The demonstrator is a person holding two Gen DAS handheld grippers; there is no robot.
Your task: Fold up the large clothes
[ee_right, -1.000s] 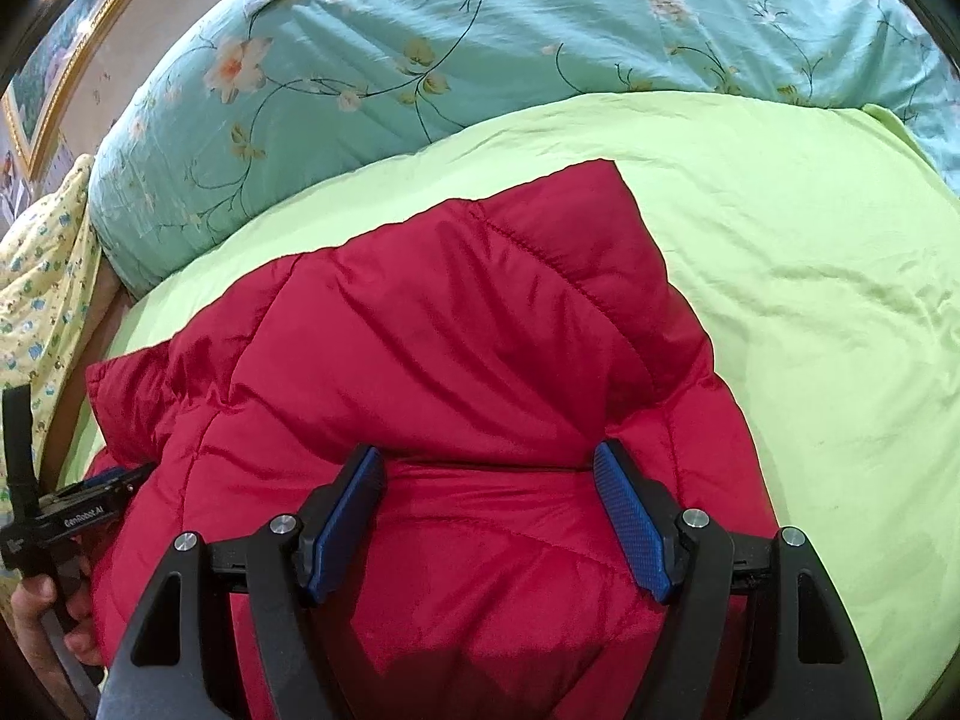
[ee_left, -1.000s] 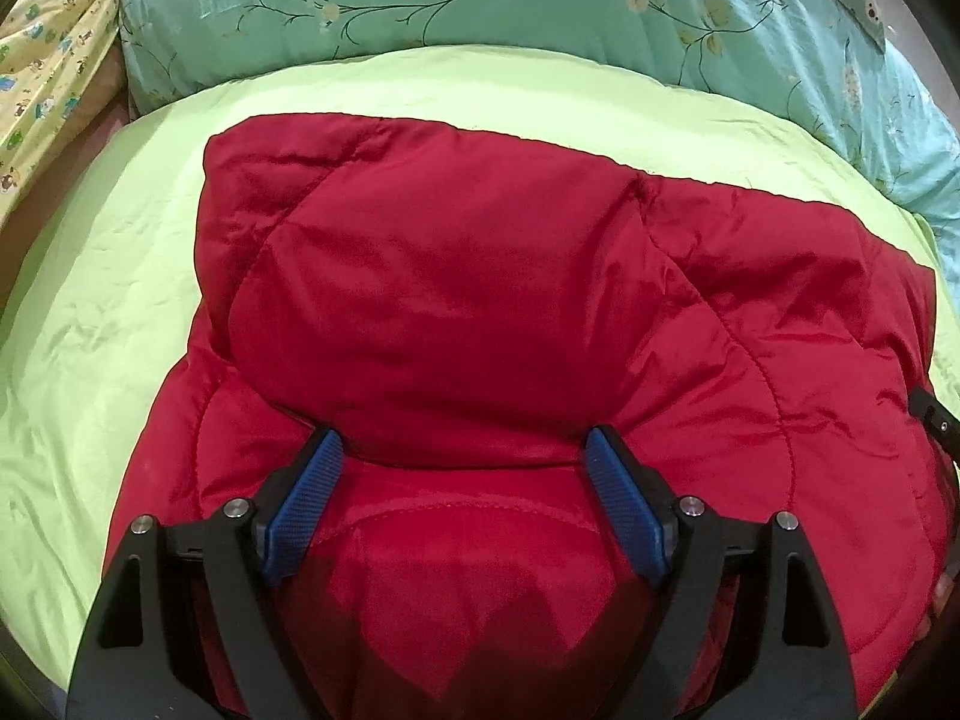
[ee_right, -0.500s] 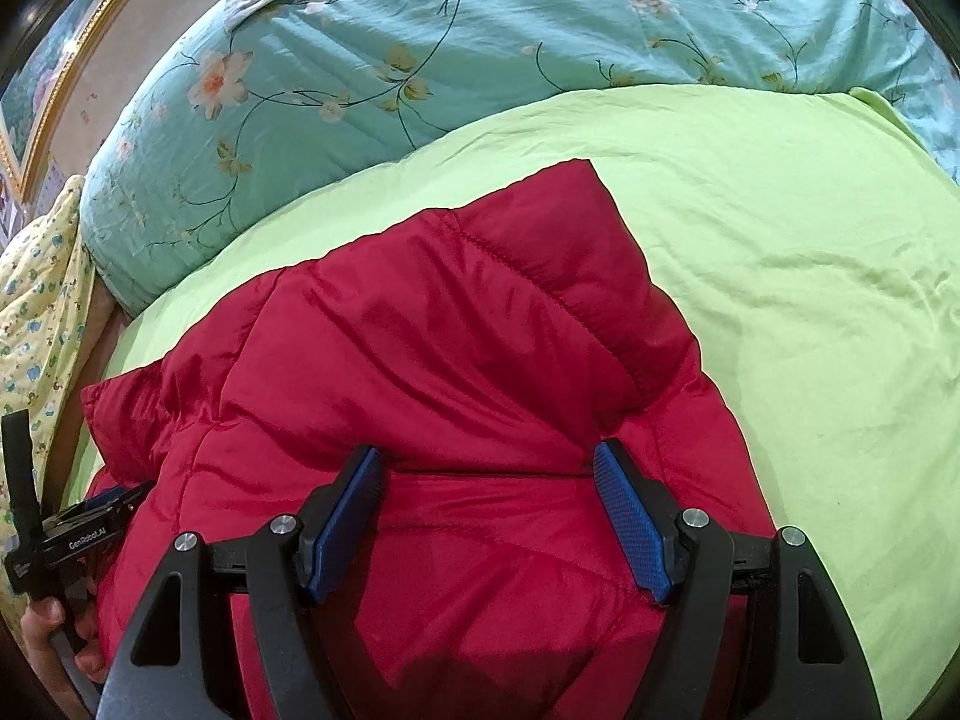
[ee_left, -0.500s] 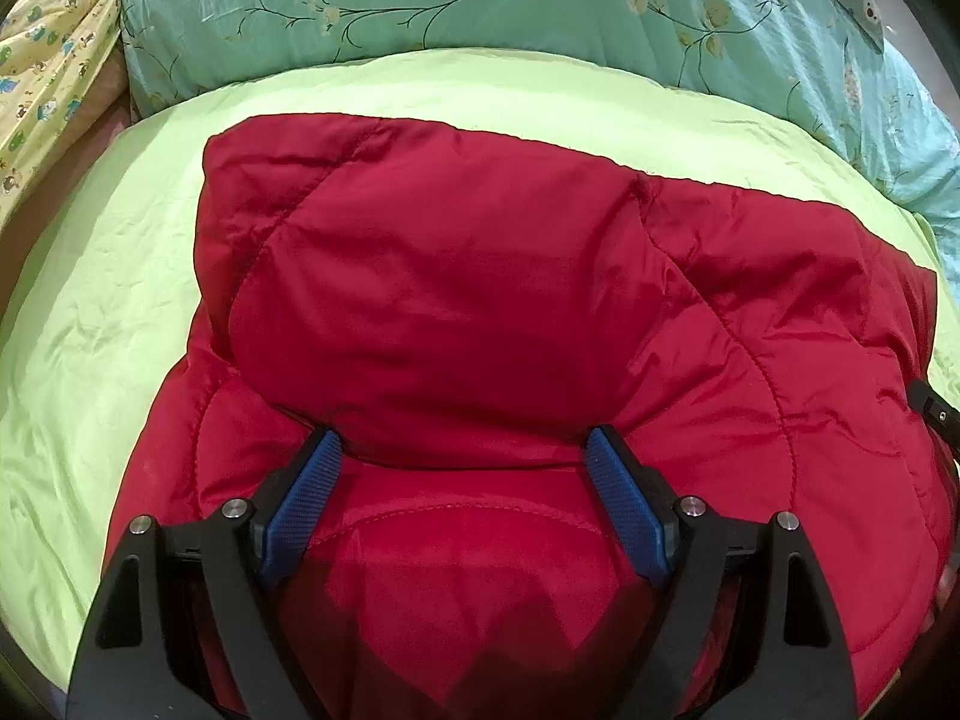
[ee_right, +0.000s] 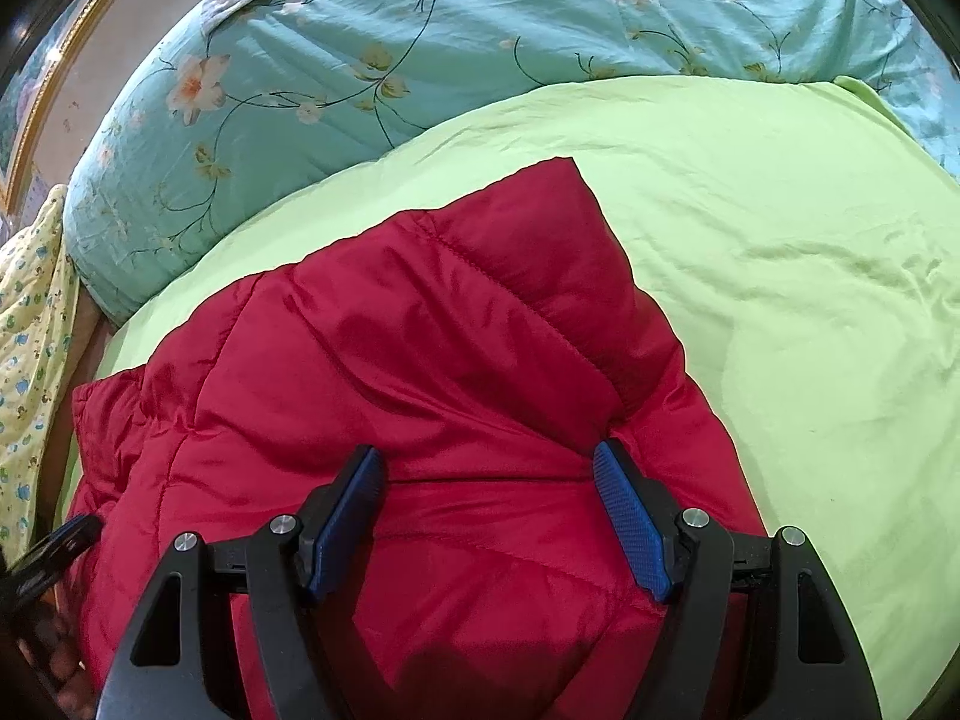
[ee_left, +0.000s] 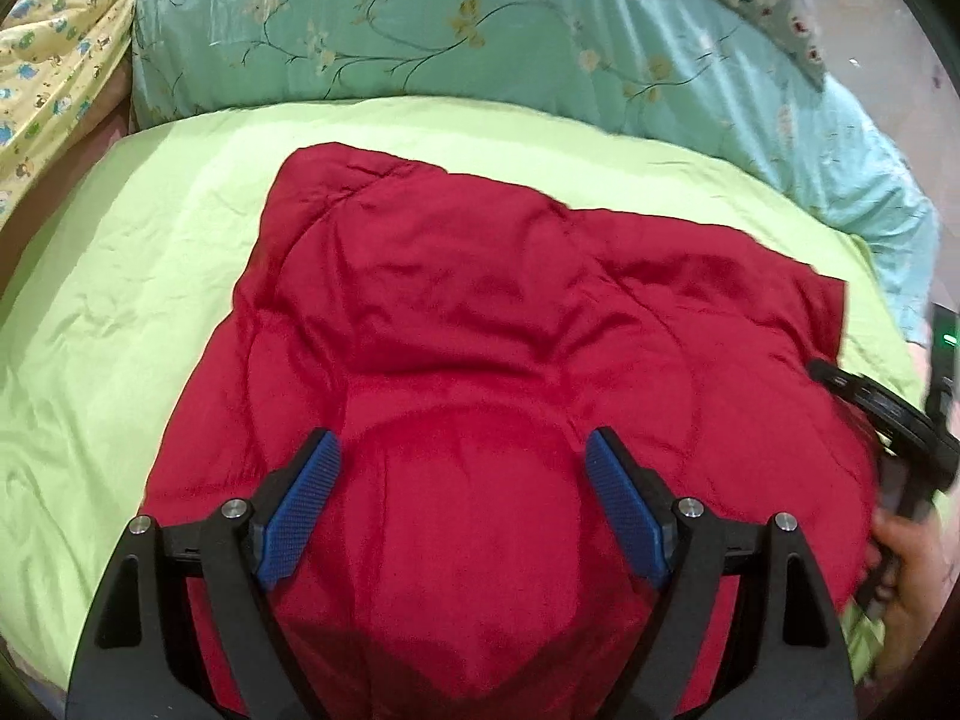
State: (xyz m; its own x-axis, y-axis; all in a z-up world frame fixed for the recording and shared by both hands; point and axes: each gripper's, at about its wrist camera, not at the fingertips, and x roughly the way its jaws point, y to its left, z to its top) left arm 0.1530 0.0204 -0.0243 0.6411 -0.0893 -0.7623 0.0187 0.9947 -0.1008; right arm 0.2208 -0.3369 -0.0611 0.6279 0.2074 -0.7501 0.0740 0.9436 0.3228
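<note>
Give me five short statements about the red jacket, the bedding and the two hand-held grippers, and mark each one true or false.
1. The red jacket lies on a light green sheet. True.
2. The left hand-held gripper is clamped shut on a sleeve. False: its blue pads are wide apart over the jacket and grip nothing.
3. A teal floral quilt is bunched beyond the sheet. True.
4. The right hand-held gripper is open, with jacket fabric between its pads. True.
5. The jacket hangs from a hanger. False: it lies bunched and folded over on the bed.
</note>
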